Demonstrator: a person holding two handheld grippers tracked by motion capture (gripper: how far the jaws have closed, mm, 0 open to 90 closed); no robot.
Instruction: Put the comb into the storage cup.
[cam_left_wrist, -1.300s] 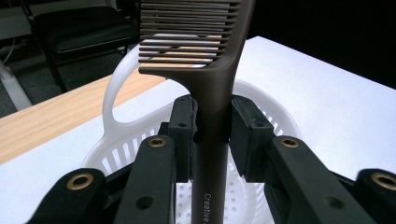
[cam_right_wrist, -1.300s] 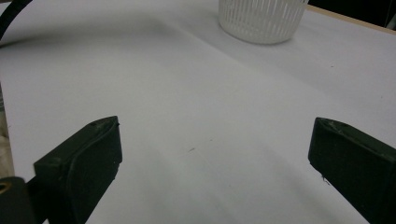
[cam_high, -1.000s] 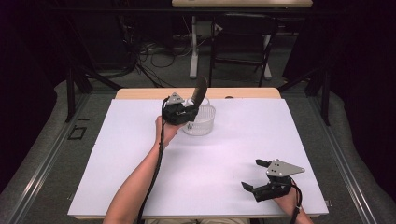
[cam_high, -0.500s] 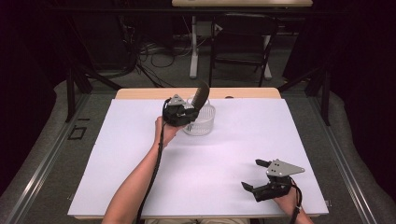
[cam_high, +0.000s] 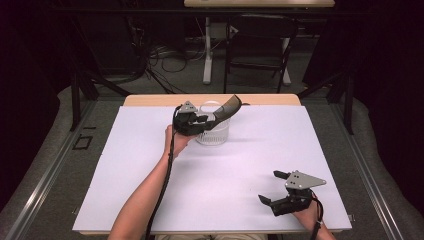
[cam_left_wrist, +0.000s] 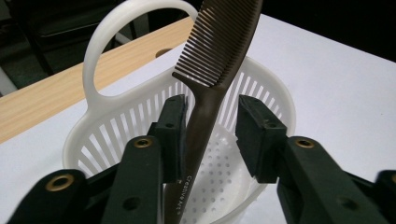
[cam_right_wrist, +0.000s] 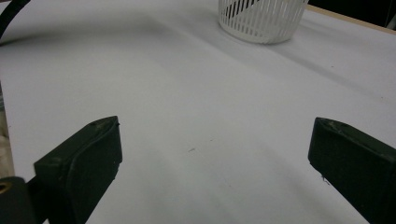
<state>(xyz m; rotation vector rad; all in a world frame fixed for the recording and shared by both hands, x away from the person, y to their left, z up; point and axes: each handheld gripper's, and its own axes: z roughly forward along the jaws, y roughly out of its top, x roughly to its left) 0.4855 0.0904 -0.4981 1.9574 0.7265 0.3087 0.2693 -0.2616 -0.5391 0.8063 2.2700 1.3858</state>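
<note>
Left gripper (cam_left_wrist: 208, 128) – jaws parted round a comb (cam_left_wrist: 212, 79), one pad touching (over the basket (cam_left_wrist: 275, 93)); right gripper (cam_right_wrist: 210, 149) spread wide, empty.

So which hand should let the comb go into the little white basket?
Left. The left gripper already has the comb between its jaws above the basket; the right gripper rests open, far off.

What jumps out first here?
The dark comb stands between the jaws of the left gripper, its handle dipping into the white basket at the table's far side. The jaws look parted, one touching the handle. The right gripper rests wide open near the front right corner.
</note>
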